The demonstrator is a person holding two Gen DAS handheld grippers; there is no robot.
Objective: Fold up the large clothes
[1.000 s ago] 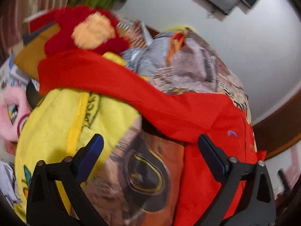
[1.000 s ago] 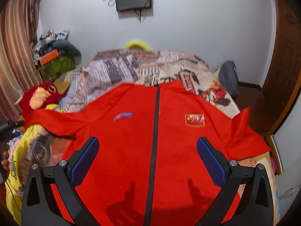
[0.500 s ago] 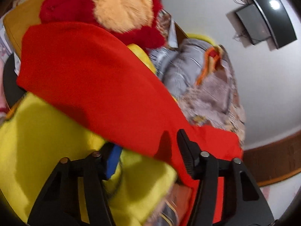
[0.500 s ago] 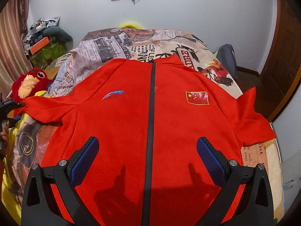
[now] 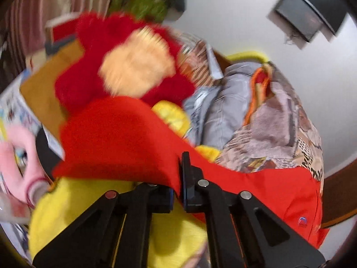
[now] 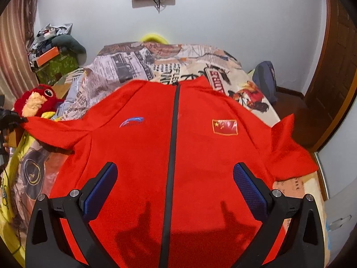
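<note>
A red zip jacket (image 6: 142, 156) lies front-up on the bed, with a dark zip down its middle and a flag patch on one chest. Its left sleeve (image 5: 116, 145) stretches out toward the bed's left side. My left gripper (image 5: 177, 189) is shut on that sleeve near its end; it shows small at the far left of the right wrist view (image 6: 11, 118). My right gripper (image 6: 175, 187) is open and empty, hovering above the jacket's lower front. The right sleeve (image 6: 287, 151) lies bent at the bed's right edge.
A red plush bird (image 6: 35, 102) and a yellow blanket (image 5: 89, 221) lie at the bed's left side. A newspaper-print bedspread (image 6: 156, 67) covers the bed. Boxes (image 6: 55, 62) stack at back left. A dark bag (image 6: 265, 80) and wooden door (image 6: 334, 67) are at right.
My left gripper closed from open onto the red sleeve and lifted it a little. My right gripper rose slightly over the jacket and stayed open.
</note>
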